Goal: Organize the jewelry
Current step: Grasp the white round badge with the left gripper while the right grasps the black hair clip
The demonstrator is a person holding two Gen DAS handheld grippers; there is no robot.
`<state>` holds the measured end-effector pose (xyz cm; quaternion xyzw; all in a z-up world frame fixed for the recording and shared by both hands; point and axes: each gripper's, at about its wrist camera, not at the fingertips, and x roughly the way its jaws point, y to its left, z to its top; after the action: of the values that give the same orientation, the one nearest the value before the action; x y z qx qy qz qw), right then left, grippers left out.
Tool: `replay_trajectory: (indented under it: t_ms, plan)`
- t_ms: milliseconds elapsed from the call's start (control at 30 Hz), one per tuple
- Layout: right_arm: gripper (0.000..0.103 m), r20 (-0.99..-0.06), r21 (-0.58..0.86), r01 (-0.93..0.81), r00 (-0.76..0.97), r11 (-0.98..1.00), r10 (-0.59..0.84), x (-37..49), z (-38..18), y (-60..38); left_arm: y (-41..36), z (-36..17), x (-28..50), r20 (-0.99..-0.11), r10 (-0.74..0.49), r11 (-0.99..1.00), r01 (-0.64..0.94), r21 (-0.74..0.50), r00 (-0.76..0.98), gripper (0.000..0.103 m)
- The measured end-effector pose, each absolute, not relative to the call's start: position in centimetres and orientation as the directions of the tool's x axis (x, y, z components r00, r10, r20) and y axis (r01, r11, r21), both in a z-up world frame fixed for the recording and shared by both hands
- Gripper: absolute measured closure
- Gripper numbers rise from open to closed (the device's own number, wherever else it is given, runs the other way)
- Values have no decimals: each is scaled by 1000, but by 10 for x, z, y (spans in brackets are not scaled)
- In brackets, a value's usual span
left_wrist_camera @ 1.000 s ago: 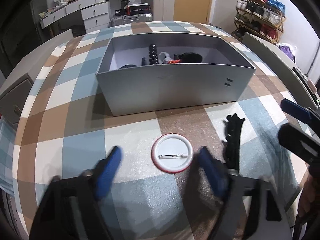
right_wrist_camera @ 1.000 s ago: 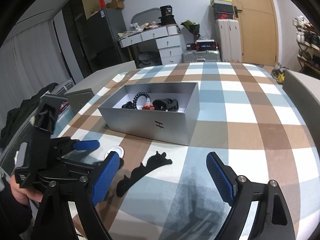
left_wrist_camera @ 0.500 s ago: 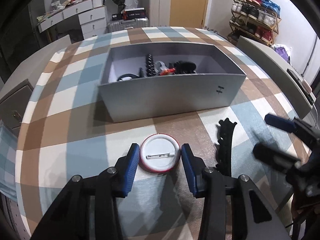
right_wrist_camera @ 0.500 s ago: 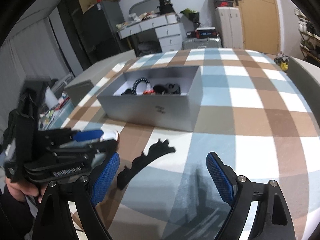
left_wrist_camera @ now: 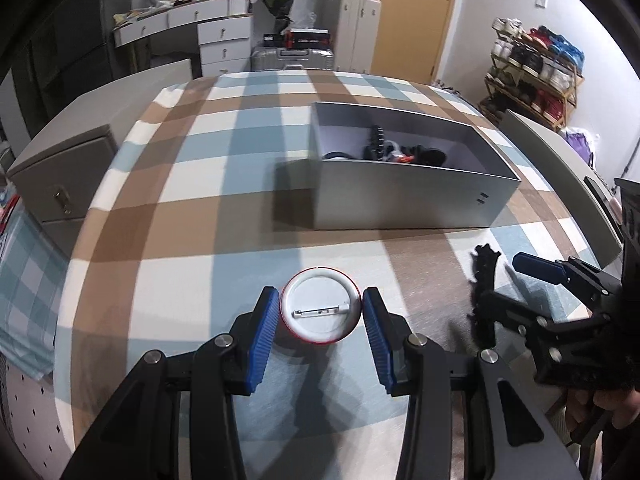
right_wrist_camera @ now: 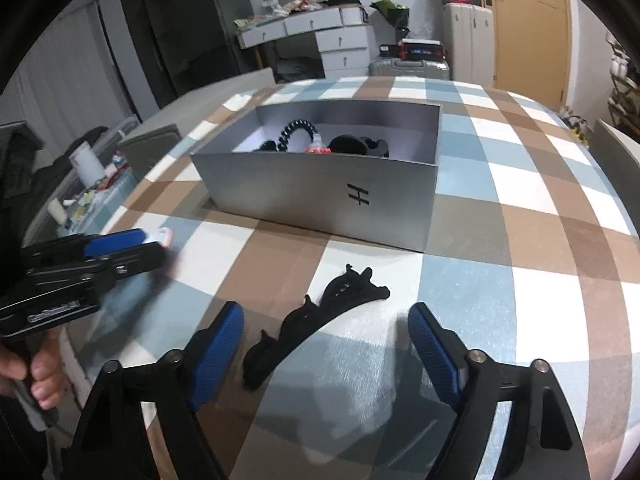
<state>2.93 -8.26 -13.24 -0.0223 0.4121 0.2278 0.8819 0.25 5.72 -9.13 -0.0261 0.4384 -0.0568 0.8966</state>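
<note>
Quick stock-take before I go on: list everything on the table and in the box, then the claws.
badge: one, white back with red rim, pin side up, between the left claw's pads
hair clip: one, black, on the tablecloth in front of the box
box: one, silver-grey, open, mid-table
bead bracelet: one, black, inside the box
other pieces in the box: several, black and red, too bunched to count
tablecloth: one, blue, brown and white check
left claw: blue pads, shut on the badge
right claw: blue pads, open, has just been closing, astride the hair clip without touching it
</note>
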Motion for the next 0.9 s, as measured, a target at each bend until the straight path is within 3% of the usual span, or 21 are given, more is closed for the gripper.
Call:
replay_trajectory:
  t_ms: [133,300,433,900]
  plan:
    - [34,-750,109,-420,560,901,352,32,-134,-74,71,-91,-2,-774,-124,991,42,-126,620,66]
    - [61,-752,-22,-427,603,904,266,29,-136,-60,82,-88,-7,-765,-132,989,28,-147,631,66]
    - [86,-750,-33,-442,604,896,270,28,-135,-57,84,-88,-8,-764,-132,989,33,-144,631,66]
    - [86,-658,27,-524,632,851,410,12,-109,-58,83,-77,-4,-752,-162,983,40,-178,639,66]
